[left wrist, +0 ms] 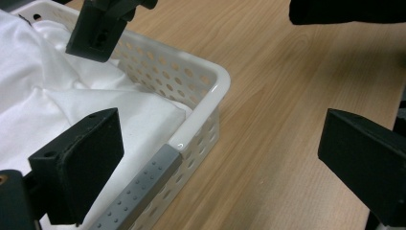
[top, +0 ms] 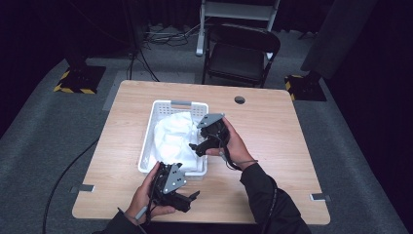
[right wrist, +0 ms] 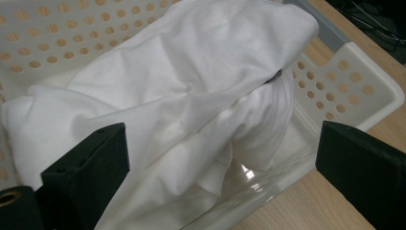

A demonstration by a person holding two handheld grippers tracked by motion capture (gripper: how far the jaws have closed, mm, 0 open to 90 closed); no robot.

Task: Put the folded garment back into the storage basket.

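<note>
In basket, white cloth under right tool.

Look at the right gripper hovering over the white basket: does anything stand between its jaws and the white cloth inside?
Nothing visible does. The right gripper hangs with its jaws wide apart above the white cloth, which lies heaped and uncovered in the white basket. The left gripper is off by the basket's near corner, also open, not in the way.

Cloth in basket, basket mid-table (slightly left), chair behind table
</note>
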